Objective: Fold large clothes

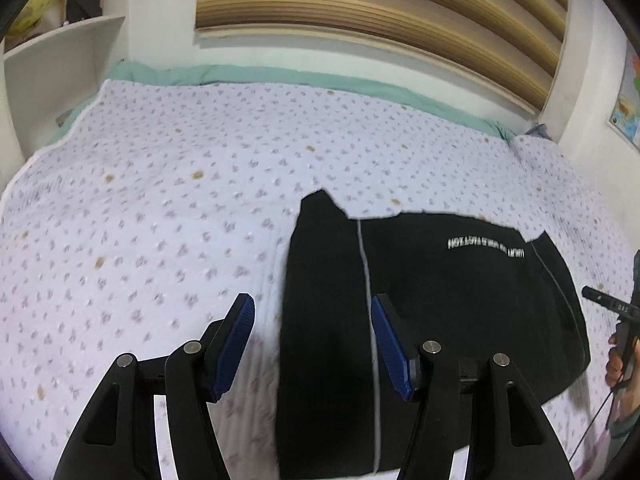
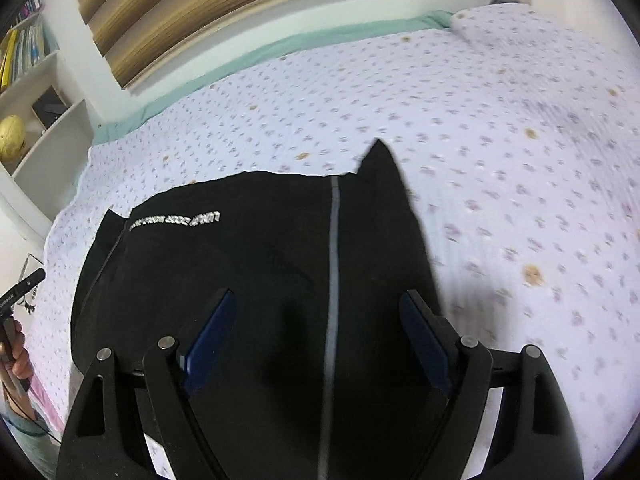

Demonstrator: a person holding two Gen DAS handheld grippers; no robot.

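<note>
A black garment (image 1: 432, 292) with grey side stripes and a line of white lettering lies spread flat on the bed. In the left wrist view my left gripper (image 1: 312, 308) is open and empty, hovering over the garment's left edge with its stripe (image 1: 366, 264) near the right finger. In the right wrist view the garment (image 2: 248, 272) fills the lower middle. My right gripper (image 2: 318, 304) is open and empty above its right part, with the grey stripe (image 2: 333, 264) between the fingers. A pointed corner (image 2: 378, 160) sticks out at the far edge.
The bed has a white quilt with small purple flowers (image 1: 180, 200) and a green sheet edge (image 1: 280, 74) by the wall. White shelves (image 2: 44, 128) stand at the left. A slatted wooden panel (image 1: 380, 12) lies behind the bed. The other gripper shows at each view's edge (image 1: 624, 320).
</note>
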